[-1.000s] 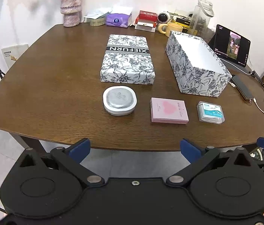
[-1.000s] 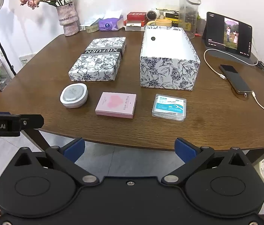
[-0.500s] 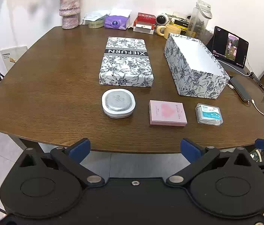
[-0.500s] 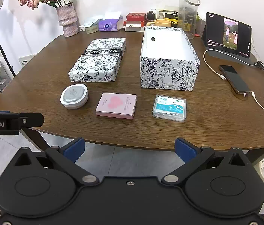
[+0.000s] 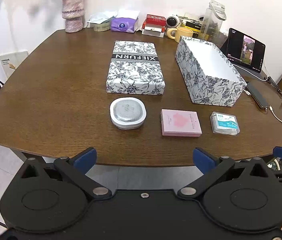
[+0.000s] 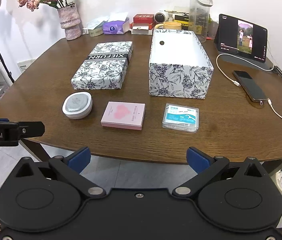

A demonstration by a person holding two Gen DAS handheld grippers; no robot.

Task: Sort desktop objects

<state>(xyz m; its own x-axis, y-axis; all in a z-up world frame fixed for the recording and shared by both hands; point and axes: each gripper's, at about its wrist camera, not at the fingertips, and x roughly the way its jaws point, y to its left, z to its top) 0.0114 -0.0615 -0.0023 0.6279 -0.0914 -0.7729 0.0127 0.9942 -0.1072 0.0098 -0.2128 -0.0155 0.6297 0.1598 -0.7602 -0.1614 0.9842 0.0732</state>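
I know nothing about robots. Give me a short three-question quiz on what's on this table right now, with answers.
1. True or false: the open box already holds an item.
2. Which small item lies nearest the open box: A the round case, B the pink box, C the floss pack?
3. Fill in: both the left tool and the right tool are ____ and hold nothing.

Key: 1 false, its white inside is bare; 2 C; 3 open.

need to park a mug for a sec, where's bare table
Bare wood left of the lid and round case, and right of the floss box before the phone. The back edge by the vase is crowded.
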